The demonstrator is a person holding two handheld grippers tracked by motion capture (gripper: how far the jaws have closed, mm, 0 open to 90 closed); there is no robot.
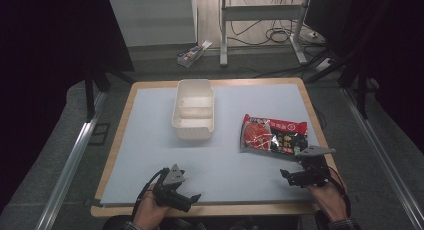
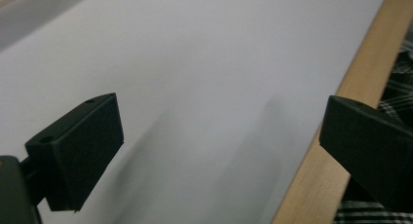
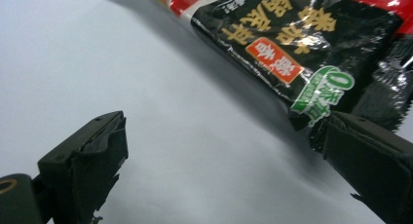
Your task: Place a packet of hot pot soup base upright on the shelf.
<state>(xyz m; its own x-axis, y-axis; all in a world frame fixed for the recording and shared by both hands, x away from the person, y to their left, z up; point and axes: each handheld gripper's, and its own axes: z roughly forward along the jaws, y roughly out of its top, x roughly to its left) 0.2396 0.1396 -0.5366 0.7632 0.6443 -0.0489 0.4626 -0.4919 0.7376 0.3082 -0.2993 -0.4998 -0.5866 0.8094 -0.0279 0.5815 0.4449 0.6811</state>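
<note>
Red-and-black foil identifies the noodle packet, which lies flat on the pale grey mat at the right half of the table, to the right of the white plastic tub and well apart from it. The packet's long axis runs roughly left to right across the table, slightly skewed, with its black end toward the right edge.

The right gripper sits just behind the packet's near right corner, on the person's side. In the right gripper view the jaws stand wide apart and hold nothing; the packet lies ahead and toward the right jaw, and its crimped near edge sits just at that jaw's tip. Contact cannot be confirmed from this angle.

The left gripper rests low at the near edge of the mat, well apart from the packet. In the left gripper view its jaws are likewise spread and empty over bare mat, beside the wooden table edge.

Judgement: the right gripper is clearly the nearer tool. A short advance forward and slightly toward its right jaw should bring the packet's near edge between the jaws.
</note>
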